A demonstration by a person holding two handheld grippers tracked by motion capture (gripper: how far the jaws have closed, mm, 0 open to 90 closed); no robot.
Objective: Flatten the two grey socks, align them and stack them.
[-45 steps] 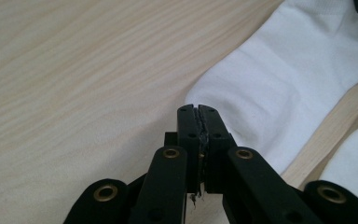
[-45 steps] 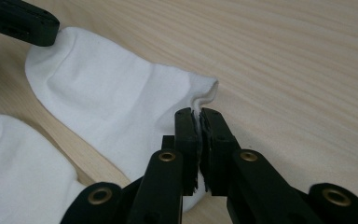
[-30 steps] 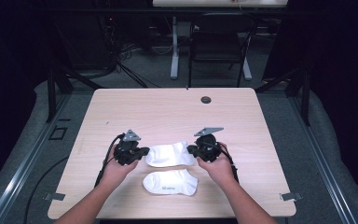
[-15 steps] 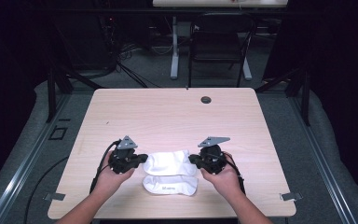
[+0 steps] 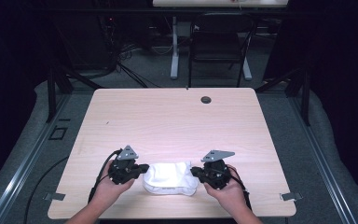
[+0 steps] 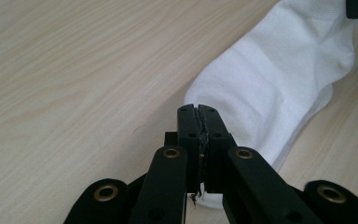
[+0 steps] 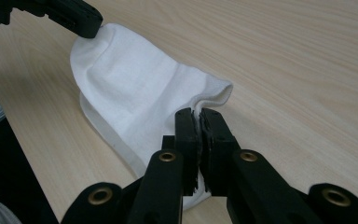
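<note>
Gripping opposite ends of the stacked white socks (image 5: pixel 170 177), left gripper (image 5: pixel 142 169) and right gripper (image 5: pixel 194 171) clamp the fabric between them.

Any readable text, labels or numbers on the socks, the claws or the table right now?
None that can be read.
White socks: a faint dark mark on the lower sock's edge in the high view, too small and blurred to read.
Left claw, right claw: plain black, no markings.
Table: bare wood grain, no labels.
</note>
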